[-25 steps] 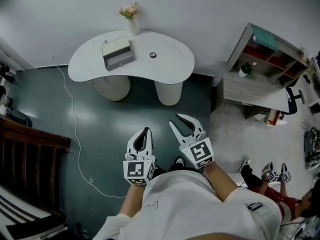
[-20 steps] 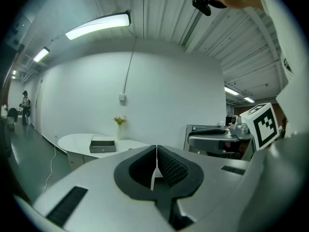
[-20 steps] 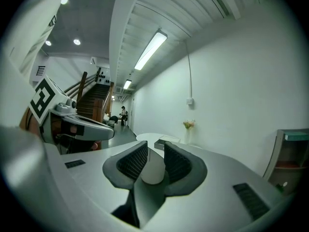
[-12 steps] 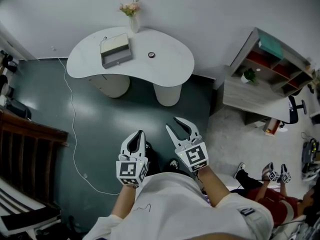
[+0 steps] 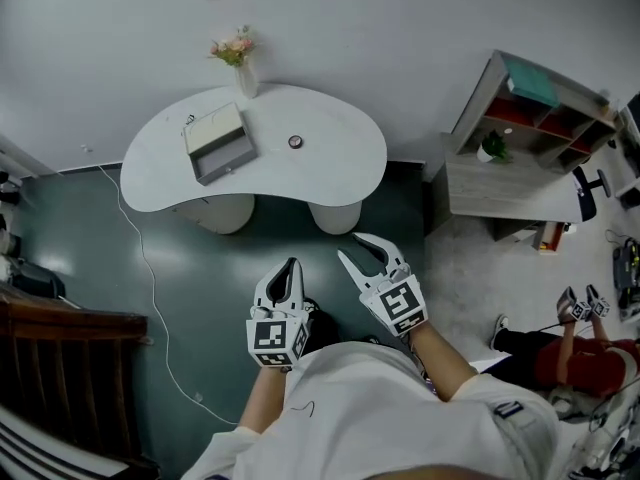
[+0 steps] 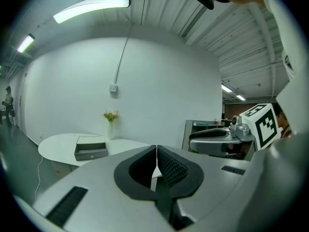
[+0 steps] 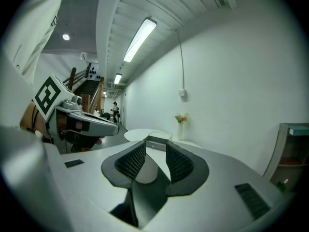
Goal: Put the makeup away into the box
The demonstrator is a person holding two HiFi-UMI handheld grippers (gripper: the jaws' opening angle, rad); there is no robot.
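While the box (image 5: 218, 144) stands on the table (image 5: 330, 163) at upper left, the left gripper (image 5: 291, 265) is closed and empty; the right gripper (image 5: 349, 246), its jaws just opening, holds nothing.

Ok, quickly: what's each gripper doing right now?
Left gripper: shut, empty.
Right gripper: open, jaws have just been opening, nothing between them.

A white short-sleeved shirt (image 5: 370, 408) sits behind the fingers, with a small dark tab (image 5: 510, 411) near its hem that may be a label. The left gripper (image 5: 290, 268) and right gripper (image 5: 356, 249) have pale grey shells, black ridged pads (image 7: 129, 162) and black-and-white marker cubes (image 5: 272, 338) at the rear. The right gripper's jaws have just been opening, with nothing between them.
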